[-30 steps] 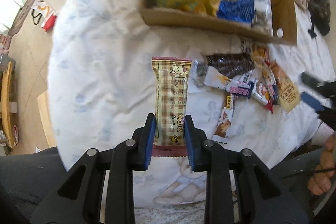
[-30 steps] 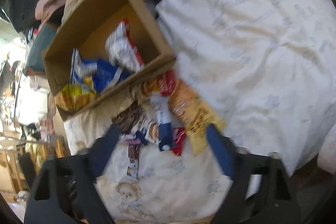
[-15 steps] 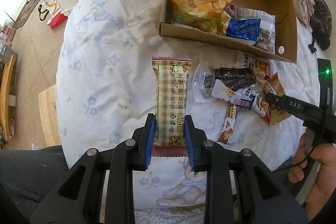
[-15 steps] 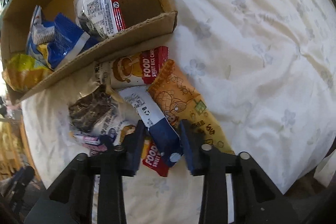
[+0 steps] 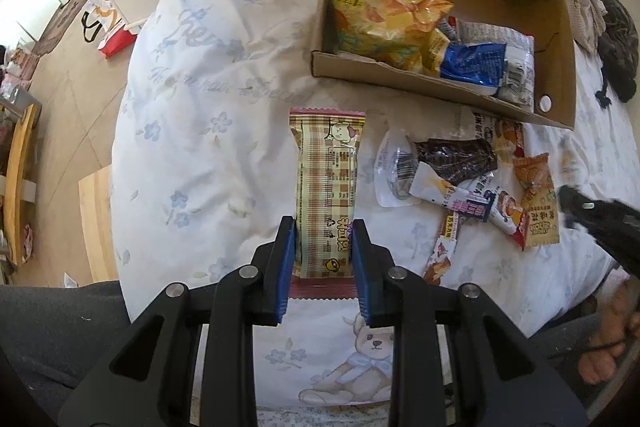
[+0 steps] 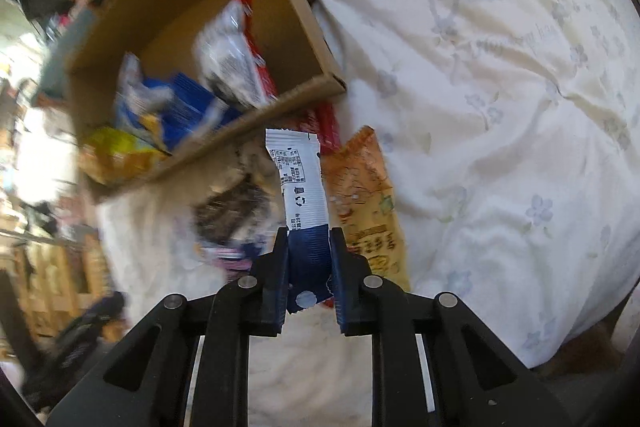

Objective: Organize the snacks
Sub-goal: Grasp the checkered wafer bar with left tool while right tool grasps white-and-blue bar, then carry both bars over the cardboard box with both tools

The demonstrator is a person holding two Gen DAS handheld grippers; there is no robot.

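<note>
My left gripper [image 5: 323, 231] is shut on a long beige plaid snack bar [image 5: 326, 183] and holds it above the bed. My right gripper [image 6: 309, 239] is shut on a white and blue snack packet [image 6: 301, 187], lifted over the loose pile. The cardboard box [image 5: 554, 27] lies ahead with a yellow chip bag [image 5: 380, 23] and a blue packet [image 5: 472, 65] inside; it also shows in the right wrist view [image 6: 296, 3]. Loose snacks [image 5: 472, 179] lie in front of the box, among them an orange packet [image 6: 364, 195]. The right gripper shows at the left view's right edge [image 5: 600, 223].
The bed has a white floral sheet [image 5: 208, 99] with a bear print [image 5: 372, 343]. Its left edge drops to a wooden floor [image 5: 60, 99] with a red bag [image 5: 114, 43]. Dark clothing [image 5: 616, 43] lies beyond the box.
My right gripper has closed on the white and blue packet and lifted it from the pile. My left gripper still holds the plaid bar and has moved nearer the bed's front.
</note>
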